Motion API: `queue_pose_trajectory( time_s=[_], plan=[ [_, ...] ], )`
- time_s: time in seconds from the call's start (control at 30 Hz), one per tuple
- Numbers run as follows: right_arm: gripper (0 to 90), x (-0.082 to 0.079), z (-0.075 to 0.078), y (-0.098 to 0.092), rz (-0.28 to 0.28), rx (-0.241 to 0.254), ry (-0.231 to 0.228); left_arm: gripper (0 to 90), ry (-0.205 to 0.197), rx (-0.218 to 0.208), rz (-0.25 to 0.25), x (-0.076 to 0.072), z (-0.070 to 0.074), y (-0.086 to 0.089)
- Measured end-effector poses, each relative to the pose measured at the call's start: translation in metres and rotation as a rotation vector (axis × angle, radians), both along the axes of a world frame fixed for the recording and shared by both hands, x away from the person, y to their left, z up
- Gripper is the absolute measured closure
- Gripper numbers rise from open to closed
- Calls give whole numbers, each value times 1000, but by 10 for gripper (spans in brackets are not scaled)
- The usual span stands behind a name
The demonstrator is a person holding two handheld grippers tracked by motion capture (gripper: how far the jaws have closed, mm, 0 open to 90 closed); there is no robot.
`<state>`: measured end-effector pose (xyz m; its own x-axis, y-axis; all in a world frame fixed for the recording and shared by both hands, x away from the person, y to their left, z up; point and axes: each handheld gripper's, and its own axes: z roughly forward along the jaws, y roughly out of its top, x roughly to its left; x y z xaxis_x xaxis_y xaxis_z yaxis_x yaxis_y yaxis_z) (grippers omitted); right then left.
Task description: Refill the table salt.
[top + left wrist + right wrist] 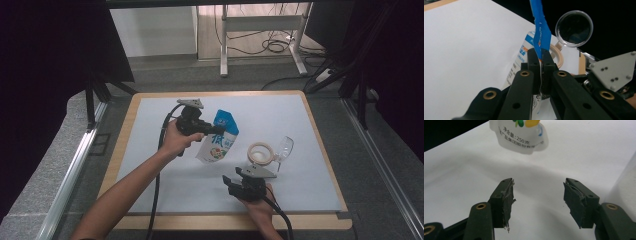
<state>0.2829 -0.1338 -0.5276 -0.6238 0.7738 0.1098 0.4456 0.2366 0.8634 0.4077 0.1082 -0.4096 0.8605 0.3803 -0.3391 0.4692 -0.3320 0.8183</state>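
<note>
**Pouch pinched, second gripper spread**

Left gripper (541,58): jaws pressed on the blue top edge of the pouch (218,142), held above the white mat (165,185). Right gripper (537,195): jaws spread, nothing between. Nearby: tape roll (260,152), clear glass (284,148).

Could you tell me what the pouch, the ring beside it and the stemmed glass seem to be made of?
Pouch: thin flexible plastic film, glossy, printed blue and white; its edge bends where the left gripper pinches it.
Ring: looks like a roll of beige tape, matte, probably paper; hard to be sure.
Stemmed glass: clear and see-through with a bright rim; glass or hard plastic.
</note>
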Motion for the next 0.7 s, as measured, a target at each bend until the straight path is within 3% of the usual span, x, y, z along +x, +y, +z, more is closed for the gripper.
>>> queue_pose_trajectory(
  time_s=[0.33, 0.47, 0.7],
  plan=[
    [413, 1, 2, -6, -16, 6, -7, 899, 10, -44, 78, 2, -12, 29],
    [413, 2, 0, -6, -14, 3, -3, 898, 12, -69, 137, 6, -19, 47],
    [412, 2, -1, -4, -8, -1, -2, 898, 5, -68, 231, 13, -31, 72]
  ],
)
